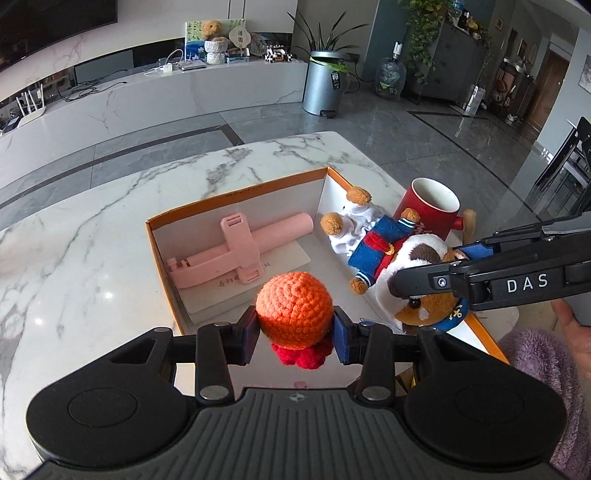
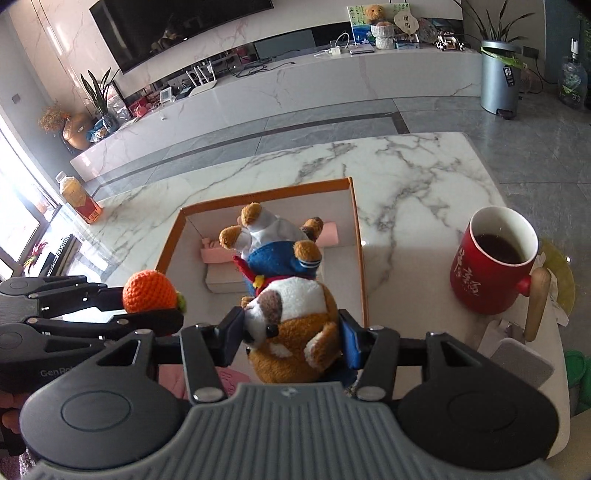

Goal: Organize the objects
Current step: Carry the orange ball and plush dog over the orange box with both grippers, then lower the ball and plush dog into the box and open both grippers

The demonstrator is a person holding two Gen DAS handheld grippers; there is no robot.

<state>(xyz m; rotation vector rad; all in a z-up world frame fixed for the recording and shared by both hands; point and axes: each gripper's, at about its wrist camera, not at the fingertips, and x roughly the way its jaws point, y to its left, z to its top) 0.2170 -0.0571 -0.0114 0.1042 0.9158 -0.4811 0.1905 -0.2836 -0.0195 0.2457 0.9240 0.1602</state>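
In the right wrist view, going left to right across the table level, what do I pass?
Bottle → crocheted orange toy in the left hand-held gripper → plush dog over the box → red mug.

home living room (wall tv [image 2: 177, 26], marble console [image 2: 295, 85])

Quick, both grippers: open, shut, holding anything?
Left gripper: shut on the orange crochet toy.
Right gripper: shut on the plush dog, gripped by its head.
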